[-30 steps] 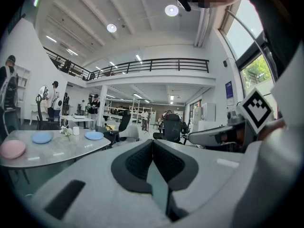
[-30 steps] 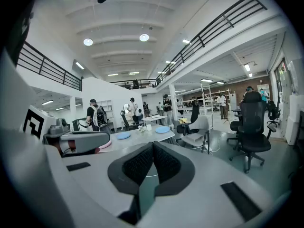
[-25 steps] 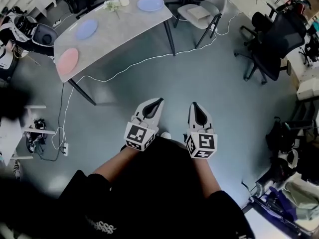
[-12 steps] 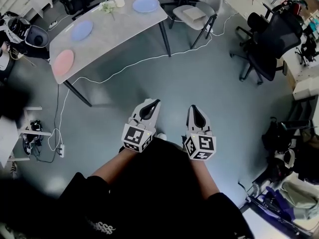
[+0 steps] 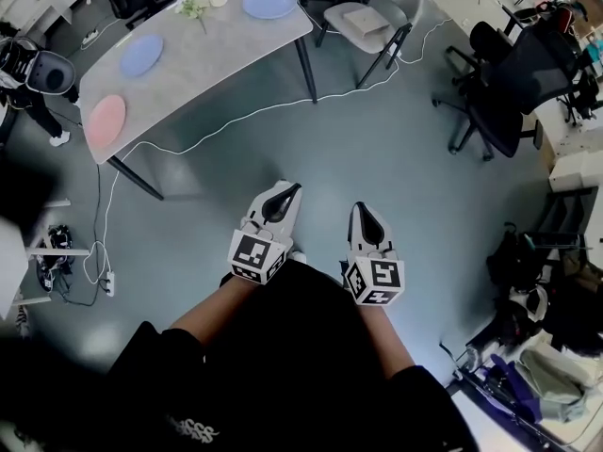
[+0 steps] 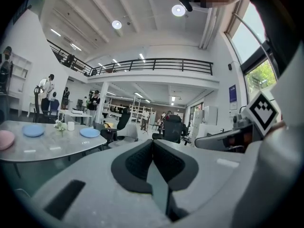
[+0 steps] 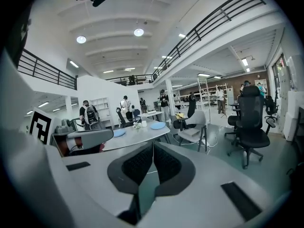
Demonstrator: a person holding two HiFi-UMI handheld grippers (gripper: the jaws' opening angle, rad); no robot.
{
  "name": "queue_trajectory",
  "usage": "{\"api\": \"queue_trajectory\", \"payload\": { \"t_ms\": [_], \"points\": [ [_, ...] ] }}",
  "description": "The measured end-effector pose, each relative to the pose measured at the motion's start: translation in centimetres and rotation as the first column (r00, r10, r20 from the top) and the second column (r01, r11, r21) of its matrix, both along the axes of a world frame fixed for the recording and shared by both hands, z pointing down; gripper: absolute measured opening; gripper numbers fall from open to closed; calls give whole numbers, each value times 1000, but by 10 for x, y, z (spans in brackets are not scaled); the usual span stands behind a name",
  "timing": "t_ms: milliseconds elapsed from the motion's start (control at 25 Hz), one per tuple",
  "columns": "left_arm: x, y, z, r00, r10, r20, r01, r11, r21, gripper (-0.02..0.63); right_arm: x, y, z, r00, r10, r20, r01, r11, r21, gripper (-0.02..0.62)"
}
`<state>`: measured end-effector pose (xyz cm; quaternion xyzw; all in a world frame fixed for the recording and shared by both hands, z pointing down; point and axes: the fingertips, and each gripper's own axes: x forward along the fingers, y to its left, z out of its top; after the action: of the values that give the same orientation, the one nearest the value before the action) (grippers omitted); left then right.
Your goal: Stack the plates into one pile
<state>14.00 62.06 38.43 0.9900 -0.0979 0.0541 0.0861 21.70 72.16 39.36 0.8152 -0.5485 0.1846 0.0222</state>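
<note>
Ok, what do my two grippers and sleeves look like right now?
Left gripper and right gripper: pale grey, tapering shells, black textured lining on the fingers. Each carries a cube with black-and-white square markers. The person wears a black short-sleeved top.

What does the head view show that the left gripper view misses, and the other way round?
Only the head view: the person's arms and the left gripper seen whole from above. Only the left gripper view: its shut jaws close up, ceiling lights, a balcony railing, people standing far off. Both: the right gripper, and the table with a pink plate and two blue plates lying apart.
</note>
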Motion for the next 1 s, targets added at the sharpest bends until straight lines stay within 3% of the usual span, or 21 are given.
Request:
{"api": "queue_trajectory", "payload": {
  "t_ms": [200,440,680,1000],
  "points": [
    [35,-33,7,999,31,9,-31,1000,5,17,26,-38,16,1000,-12,15,12,999,-38,15],
    [89,-107,13,999,39,20,-38,999,-18,17,79,-107,26,1000,-8,30,11,996,-88,15],
    [138,-164,8,988,146,47,-146,989,-5,17,124,-185,16,999,23,43,-19,996,-89,14],
    [191,-255,-1,978,206,29,-206,978,16,17,179,-284,3,998,62,25,-61,996,-70,14]
  ]
}}
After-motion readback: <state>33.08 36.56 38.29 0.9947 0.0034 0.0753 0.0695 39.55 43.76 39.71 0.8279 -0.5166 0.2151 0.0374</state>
